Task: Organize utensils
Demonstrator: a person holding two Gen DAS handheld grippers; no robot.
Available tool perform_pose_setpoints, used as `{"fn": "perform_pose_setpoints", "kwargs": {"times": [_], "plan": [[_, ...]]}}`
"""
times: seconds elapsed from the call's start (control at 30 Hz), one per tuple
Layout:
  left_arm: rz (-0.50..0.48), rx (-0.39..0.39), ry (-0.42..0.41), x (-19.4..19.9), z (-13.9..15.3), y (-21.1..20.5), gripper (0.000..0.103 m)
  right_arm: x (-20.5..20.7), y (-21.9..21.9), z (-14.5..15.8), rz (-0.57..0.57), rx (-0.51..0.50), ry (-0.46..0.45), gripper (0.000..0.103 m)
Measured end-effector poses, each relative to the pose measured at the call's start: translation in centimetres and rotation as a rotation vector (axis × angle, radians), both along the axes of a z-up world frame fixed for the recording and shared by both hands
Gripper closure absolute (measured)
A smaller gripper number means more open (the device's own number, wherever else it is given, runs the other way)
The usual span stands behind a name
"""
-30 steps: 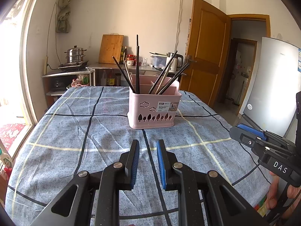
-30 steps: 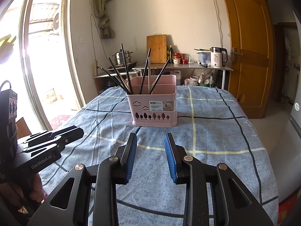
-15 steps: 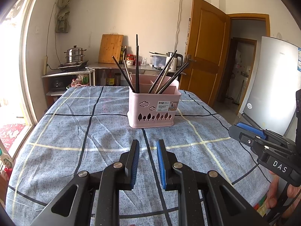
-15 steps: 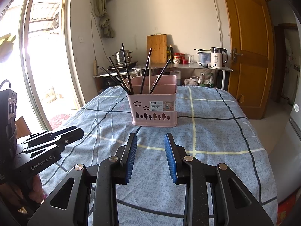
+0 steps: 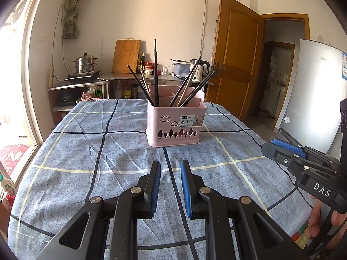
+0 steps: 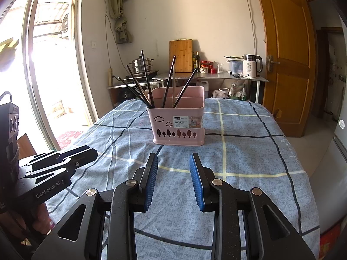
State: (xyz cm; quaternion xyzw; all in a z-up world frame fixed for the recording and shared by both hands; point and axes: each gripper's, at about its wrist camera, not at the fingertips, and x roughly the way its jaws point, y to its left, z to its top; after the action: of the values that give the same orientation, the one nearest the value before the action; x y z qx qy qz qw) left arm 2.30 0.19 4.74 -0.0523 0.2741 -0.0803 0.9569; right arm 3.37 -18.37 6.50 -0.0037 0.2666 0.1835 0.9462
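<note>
A pink utensil basket (image 5: 176, 125) stands upright mid-table and also shows in the right wrist view (image 6: 179, 125). Several dark chopsticks (image 5: 155, 71) and a pale one lean in its compartments, also visible in the right wrist view (image 6: 147, 78). My left gripper (image 5: 170, 169) is open and empty, held low over the cloth in front of the basket. My right gripper (image 6: 173, 162) is open and empty, also short of the basket. Each gripper shows at the other view's edge: the right one (image 5: 282, 149), the left one (image 6: 86, 153).
The table wears a blue checked cloth (image 5: 86, 151). Behind it a counter (image 6: 208, 78) holds a kettle, jars and a cutting board. A steamer pot (image 5: 85, 64) sits on a stove at left. A wooden door (image 6: 286, 65) and a fridge (image 5: 314, 97) are at right.
</note>
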Motion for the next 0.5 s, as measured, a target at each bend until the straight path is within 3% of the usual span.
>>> {"fn": "perform_pose_setpoints", "kwargs": {"times": [0.5], "plan": [[-0.01,0.009,0.0,-0.13,0.03,0.1,0.085,-0.1,-0.04,0.07,0.001,-0.001,0.001,0.071]]}}
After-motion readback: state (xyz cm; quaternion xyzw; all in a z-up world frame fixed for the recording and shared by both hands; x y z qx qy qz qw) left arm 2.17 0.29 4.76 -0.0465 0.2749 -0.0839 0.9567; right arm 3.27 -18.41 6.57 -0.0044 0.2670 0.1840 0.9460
